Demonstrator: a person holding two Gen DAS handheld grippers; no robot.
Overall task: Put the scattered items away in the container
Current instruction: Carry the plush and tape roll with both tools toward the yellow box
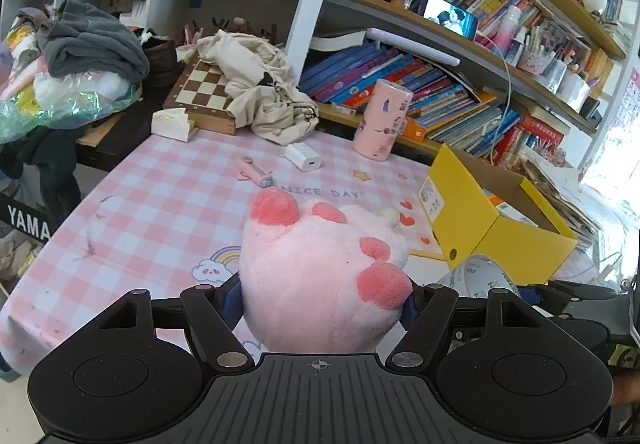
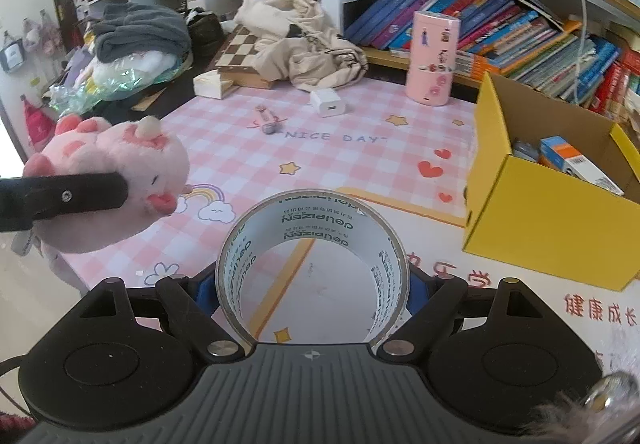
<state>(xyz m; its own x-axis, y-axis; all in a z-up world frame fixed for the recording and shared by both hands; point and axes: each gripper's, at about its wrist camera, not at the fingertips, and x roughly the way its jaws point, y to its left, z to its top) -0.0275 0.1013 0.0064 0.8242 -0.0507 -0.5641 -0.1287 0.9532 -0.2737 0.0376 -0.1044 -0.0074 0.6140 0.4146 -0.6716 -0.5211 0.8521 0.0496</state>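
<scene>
**Two loads held beside the yellow box: risks and blind spots**

A soft pink plush pig toy (image 1: pixel 320 276) is clamped between the fingers of the left gripper (image 1: pixel 326 304), closed in on its squashed body, and is held above the pink checked tablecloth (image 1: pixel 160 195). A clear roll of printed packing tape (image 2: pixel 312 264) is pinched across its outside by the right gripper (image 2: pixel 312 296), narrowed to the roll's width. The open yellow cardboard box (image 2: pixel 540 219) stands to the right, with small cartons already inside.

The plush could be slipped out of the grip, since its pile yields under pressure. The tape's smooth rim could be let twist or pop free. The two loads could be knocked together if both were brought to the box at once, and the light box wall could be pushed.

On the cloth a white charger block (image 1: pixel 304 159), a small pink pen-like item (image 1: pixel 256 171) and a pink cylindrical tin (image 1: pixel 382 119) are left lying. The fingertips are hidden behind both loads, and much of the box's interior is cut off
</scene>
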